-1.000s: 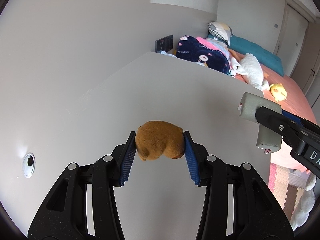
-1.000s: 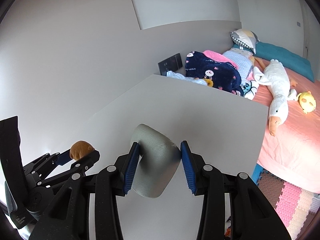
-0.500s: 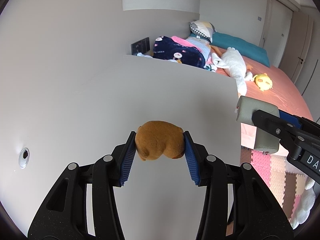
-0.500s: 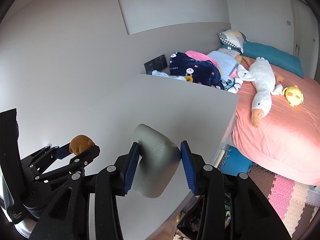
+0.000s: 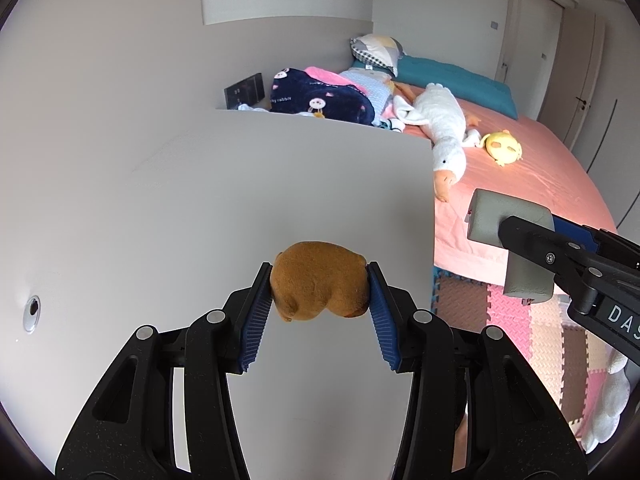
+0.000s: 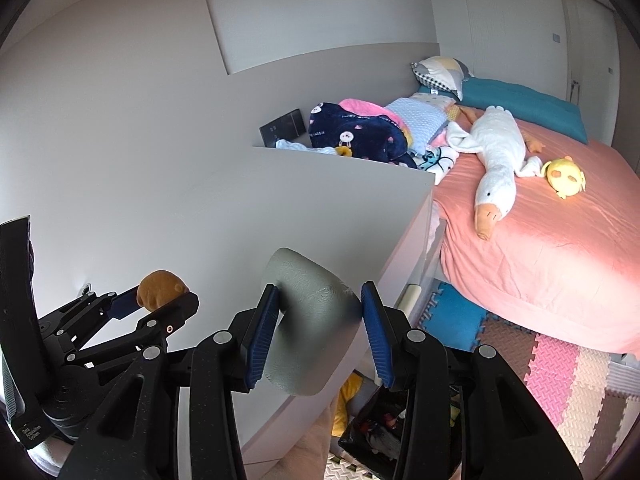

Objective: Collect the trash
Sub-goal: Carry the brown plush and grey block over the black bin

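My left gripper [image 5: 320, 292] is shut on a brown fuzzy lump [image 5: 320, 290] and holds it above the white desk top [image 5: 240, 184]. It also shows in the right wrist view [image 6: 160, 290] at lower left. My right gripper [image 6: 318, 320] is shut on a grey foam piece [image 6: 312, 320], held over the desk's right edge. The grey piece also shows at the right of the left wrist view [image 5: 512, 236]. A black bin with mixed contents [image 6: 376, 428] sits on the floor below the right gripper, partly hidden by the fingers.
A bed with a pink sheet [image 6: 560, 248] stands to the right, with a white goose plush [image 6: 496, 160], a yellow plush [image 6: 564, 176] and folded blankets [image 6: 360, 132]. Foam floor mats [image 6: 560, 380] lie beside it. A grommet hole [image 5: 32, 312] is in the desk.
Both grippers, still holding their objects, have moved back and to the right. The desk's right edge, the floor mats and the black bin have come into view.
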